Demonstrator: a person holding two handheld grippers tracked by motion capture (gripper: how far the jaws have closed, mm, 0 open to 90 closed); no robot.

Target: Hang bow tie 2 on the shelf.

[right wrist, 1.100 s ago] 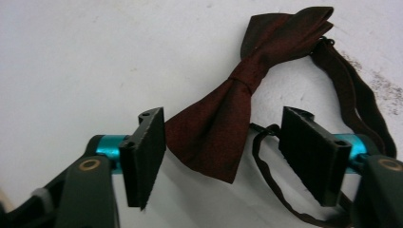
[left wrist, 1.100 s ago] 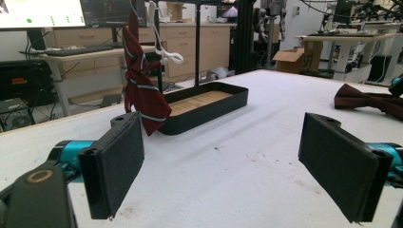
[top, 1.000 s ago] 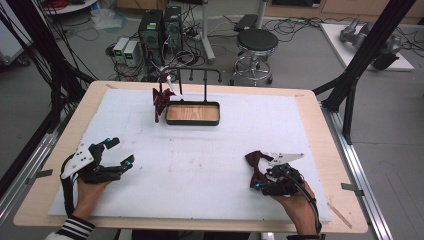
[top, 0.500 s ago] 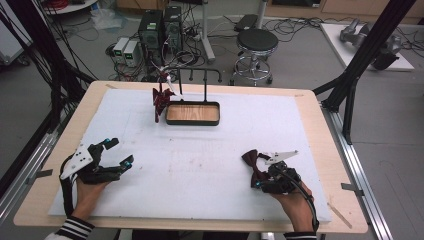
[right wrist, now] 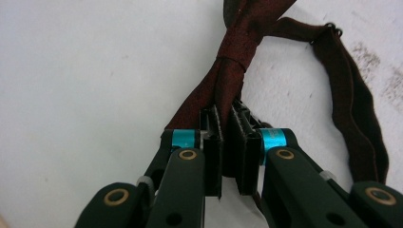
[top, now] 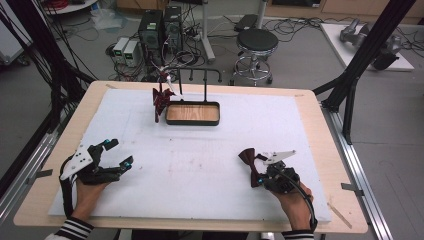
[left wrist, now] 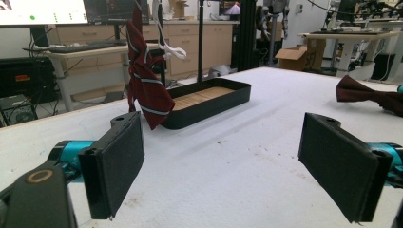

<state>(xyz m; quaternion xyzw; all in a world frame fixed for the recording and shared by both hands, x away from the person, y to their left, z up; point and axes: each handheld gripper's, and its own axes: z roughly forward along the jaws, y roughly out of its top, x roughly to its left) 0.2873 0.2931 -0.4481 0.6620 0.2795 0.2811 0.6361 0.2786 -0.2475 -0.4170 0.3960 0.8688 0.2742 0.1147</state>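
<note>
Clamping one wing of the dark red fabric bow tie (right wrist: 237, 45) at five o'clock, the right gripper (right wrist: 229, 135) should lift gently, while the left gripper (left wrist: 237, 161) waits agape at eight o'clock.

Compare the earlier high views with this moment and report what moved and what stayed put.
The right gripper, shut on the dark red bow tie, has crept slightly left across the table, carrying the tie with it. The left gripper stays open in the same spot. The striped tie on the rack and the tray are unchanged.
</note>
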